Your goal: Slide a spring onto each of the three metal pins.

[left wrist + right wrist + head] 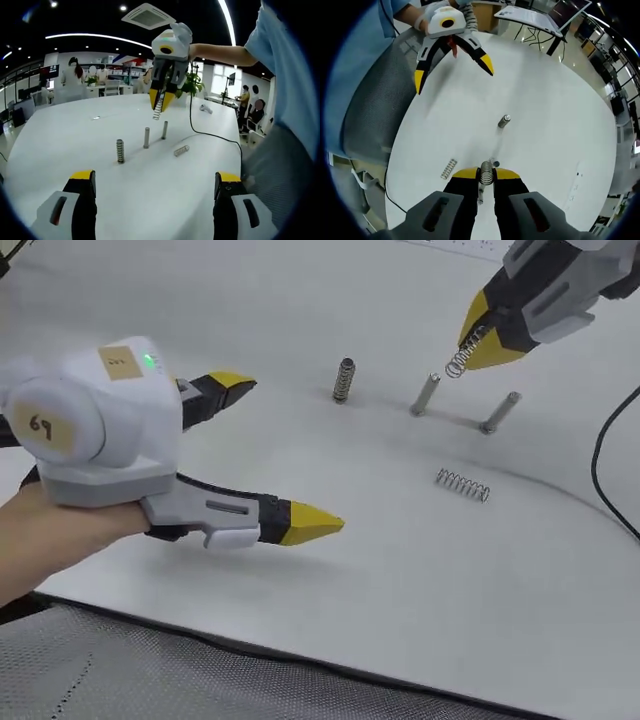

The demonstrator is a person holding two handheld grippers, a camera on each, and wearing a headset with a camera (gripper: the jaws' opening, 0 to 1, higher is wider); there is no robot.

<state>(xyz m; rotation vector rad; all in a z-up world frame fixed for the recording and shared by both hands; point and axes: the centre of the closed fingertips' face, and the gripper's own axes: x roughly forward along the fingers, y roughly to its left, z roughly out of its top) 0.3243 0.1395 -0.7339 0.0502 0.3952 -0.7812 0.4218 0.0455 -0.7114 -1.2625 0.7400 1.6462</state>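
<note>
Three metal pins stand on the white table [300, 620]. The left pin [344, 380] [120, 151] wears a spring; the middle pin [425, 395] [146, 137] and the right pin [500, 412] [164, 130] are bare. A loose spring [462, 485] [181, 150] [448, 169] lies flat in front of them. My right gripper [482, 340] [161, 100] [486, 175] hovers above the middle pin, shut on a spring [458, 360] [486, 171] that hangs from its tips. My left gripper [275, 455] [155, 182] [453, 72] is open and holds nothing, left of the pins.
A black cable [605, 470] [192, 125] runs over the table's right side. The table's front edge [250, 655] borders a grey mesh chair [150, 670]. Desks and people stand far behind in the left gripper view.
</note>
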